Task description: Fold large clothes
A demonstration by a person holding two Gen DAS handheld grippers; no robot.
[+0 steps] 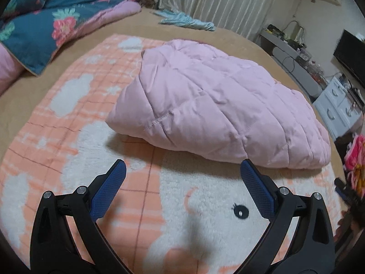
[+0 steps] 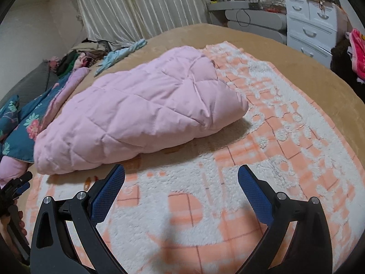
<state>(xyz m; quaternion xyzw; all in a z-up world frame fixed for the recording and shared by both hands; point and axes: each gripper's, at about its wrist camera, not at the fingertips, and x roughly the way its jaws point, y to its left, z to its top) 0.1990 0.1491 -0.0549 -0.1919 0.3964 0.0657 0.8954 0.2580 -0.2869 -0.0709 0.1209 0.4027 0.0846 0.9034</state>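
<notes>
A pink quilted padded garment lies folded into a thick bundle on an orange-and-white fleece blanket spread over a tan bed. My left gripper hovers open just in front of the bundle's near edge, nothing between its blue pads. The right wrist view shows the same bundle from the other side. My right gripper is open too, a little short of the bundle, over the blanket. The other gripper and a hand show at the far left edge.
A teal floral quilt is heaped at the bed's far left. A light blue cloth lies near the curtains. A white drawer unit and a grey desk stand beyond the bed's right side. Pink clothes hang at the right.
</notes>
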